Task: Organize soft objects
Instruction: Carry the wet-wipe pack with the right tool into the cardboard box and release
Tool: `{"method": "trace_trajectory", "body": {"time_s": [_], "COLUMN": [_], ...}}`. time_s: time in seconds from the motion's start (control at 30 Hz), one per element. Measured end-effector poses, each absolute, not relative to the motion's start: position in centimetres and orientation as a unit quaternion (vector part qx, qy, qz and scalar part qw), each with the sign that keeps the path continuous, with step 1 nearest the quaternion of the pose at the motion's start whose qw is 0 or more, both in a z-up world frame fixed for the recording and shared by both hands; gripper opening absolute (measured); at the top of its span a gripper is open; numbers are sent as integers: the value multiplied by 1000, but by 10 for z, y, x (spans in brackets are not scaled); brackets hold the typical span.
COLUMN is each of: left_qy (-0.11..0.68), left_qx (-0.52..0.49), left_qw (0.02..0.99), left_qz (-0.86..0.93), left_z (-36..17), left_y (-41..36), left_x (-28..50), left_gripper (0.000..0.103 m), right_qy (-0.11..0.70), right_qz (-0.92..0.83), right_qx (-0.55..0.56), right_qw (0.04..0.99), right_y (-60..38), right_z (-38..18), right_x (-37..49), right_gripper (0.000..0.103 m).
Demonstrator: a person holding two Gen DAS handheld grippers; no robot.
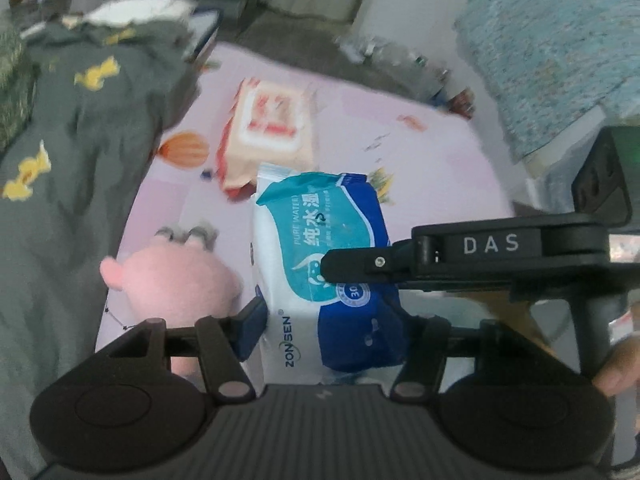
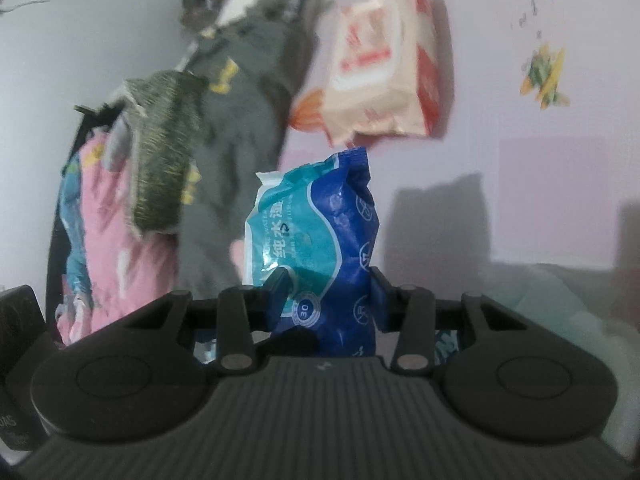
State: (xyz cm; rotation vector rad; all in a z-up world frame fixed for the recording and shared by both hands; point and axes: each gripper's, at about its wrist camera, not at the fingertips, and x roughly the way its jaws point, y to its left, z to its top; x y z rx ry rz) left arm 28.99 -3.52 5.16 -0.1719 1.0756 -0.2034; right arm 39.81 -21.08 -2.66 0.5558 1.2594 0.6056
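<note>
At far left in the left wrist view a grey garment with yellow motifs (image 1: 80, 128) is seen draped over the left edge of the pale pink sheet (image 1: 432, 168), its hem running diagonally down toward the bottom left. Just right of that hem a pink plush toy (image 1: 176, 280) is noted on the sheet, close against the left finger of the left gripper (image 1: 340, 320). The blue-and-white wet wipe pack (image 1: 320, 248) is held lengthwise between both fingers of the left gripper, which are pressed on its sides near the lower end; the pack's crimped far edge points away from the camera. Beyond it an orange-and-cream wipe pack (image 1: 268, 120) lies flat, the two near each other in the picture; whether they touch cannot be told. The right gripper (image 1: 348, 264) is recorded entering from the right, its tip laid over the blue pack's printed face. A bare stretch of sheet is left open to the right of both packs, bounded at far right by a teal patterned cover (image 1: 560, 48). In the right wrist view the same pack (image 2: 320, 248) stands upright, pinched between the fingers of the right gripper (image 2: 330, 292), with clothing heaped at left and unobstructed sheet (image 2: 520, 184) at right.
</note>
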Motion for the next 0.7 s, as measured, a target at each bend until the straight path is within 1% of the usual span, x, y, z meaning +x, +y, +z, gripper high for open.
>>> {"method": "trace_trajectory", "body": {"time_s": [0.2,0.37,0.53,0.7], "left_qy": [476,472,506,539], "left_qx": [-61,-25,-3,17], "left_qw": [864,854,813,783], "left_qz": [-149,-218,-287,-308], "left_z": [97,101,77,39], "left_y": [-100,-179,-256,-298], "left_x": [250,214,194,192], "left_gripper": [61,62,62,62], "right_qy": [519,482,472,489], "right_qz": [271,228,161,116], "right_qx": [274,287,304,338], "right_qw": [763,796,812,796], "right_y": [-281,-367,-451,-509], "right_z": [28,52,42,2], "right_x": [354,298,243,211], "right_gripper": [41,41,41,41]}}
